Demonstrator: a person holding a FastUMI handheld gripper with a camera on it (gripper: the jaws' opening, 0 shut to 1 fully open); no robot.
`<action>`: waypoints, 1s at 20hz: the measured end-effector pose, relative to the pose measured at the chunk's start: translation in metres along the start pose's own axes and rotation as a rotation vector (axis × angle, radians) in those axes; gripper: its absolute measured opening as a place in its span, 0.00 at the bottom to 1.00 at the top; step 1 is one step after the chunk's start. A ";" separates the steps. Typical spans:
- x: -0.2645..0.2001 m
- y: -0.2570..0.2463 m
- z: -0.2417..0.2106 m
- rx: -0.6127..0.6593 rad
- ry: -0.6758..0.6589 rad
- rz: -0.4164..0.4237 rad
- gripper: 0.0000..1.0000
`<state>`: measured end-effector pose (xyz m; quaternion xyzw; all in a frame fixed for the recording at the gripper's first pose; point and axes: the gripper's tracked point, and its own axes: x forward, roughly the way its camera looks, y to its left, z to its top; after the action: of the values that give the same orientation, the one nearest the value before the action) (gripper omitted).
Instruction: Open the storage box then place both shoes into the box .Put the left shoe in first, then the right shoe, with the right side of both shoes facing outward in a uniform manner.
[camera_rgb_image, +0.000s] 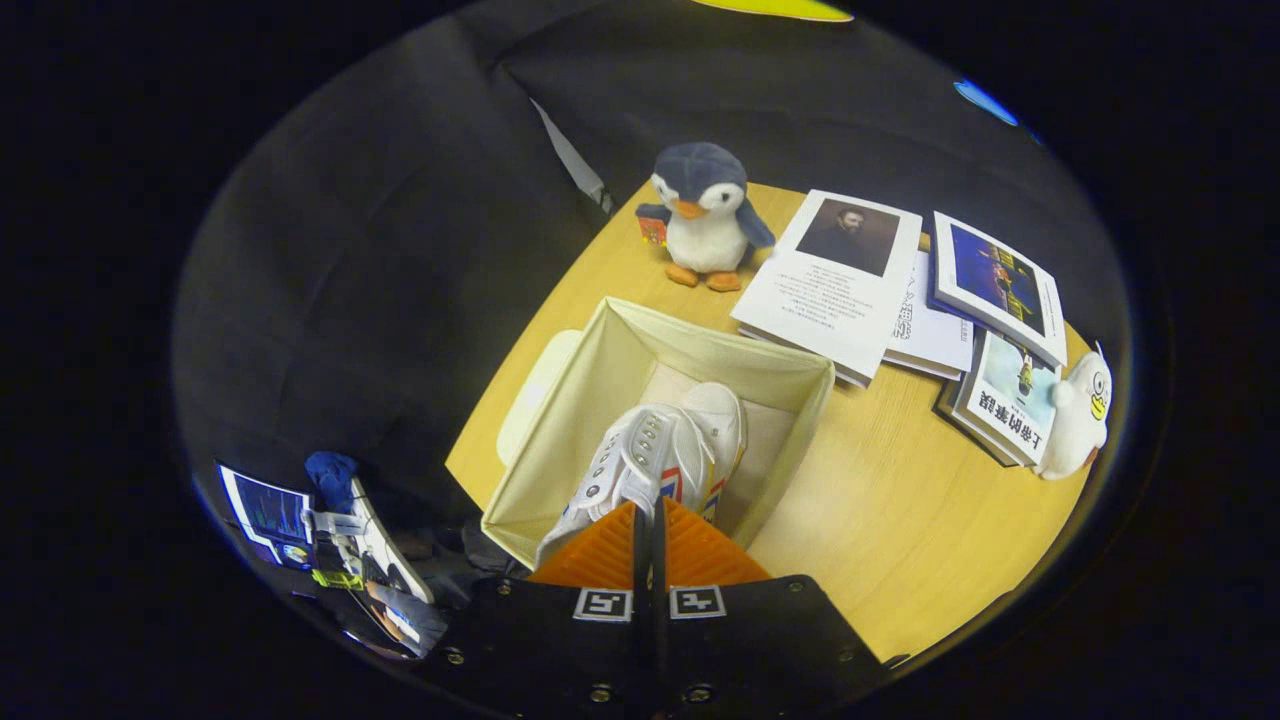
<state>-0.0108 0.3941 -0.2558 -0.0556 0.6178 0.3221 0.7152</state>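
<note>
An open cream fabric storage box (560, 430) stands on the wooden table, its lid (528, 395) lying against its far left side. My gripper (648, 508) with orange fingers (600, 550) is shut on the heel edge of a white sneaker (640, 460) with red and blue stripes. The shoe hangs toe-first over the inside of the box, just ahead of the fingers. I cannot tell whether its toe touches the box floor. Whether another shoe lies under it is hidden.
A penguin plush (705, 215) stands beyond the box. Several books (840, 280) lie to the right of the box, with a white duck plush (1075, 415) at their far end. The table edge (470, 470) runs close to the box's left side. A person's gear (350, 540) sits below the table.
</note>
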 end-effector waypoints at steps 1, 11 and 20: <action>0.003 0.012 0.006 0.027 -0.021 0.051 0.00; -0.040 0.005 0.026 0.001 -0.146 0.058 0.14; -0.150 -0.067 0.035 0.015 -0.565 -0.138 0.32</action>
<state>0.0500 0.2990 -0.1309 -0.0004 0.3910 0.2709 0.8796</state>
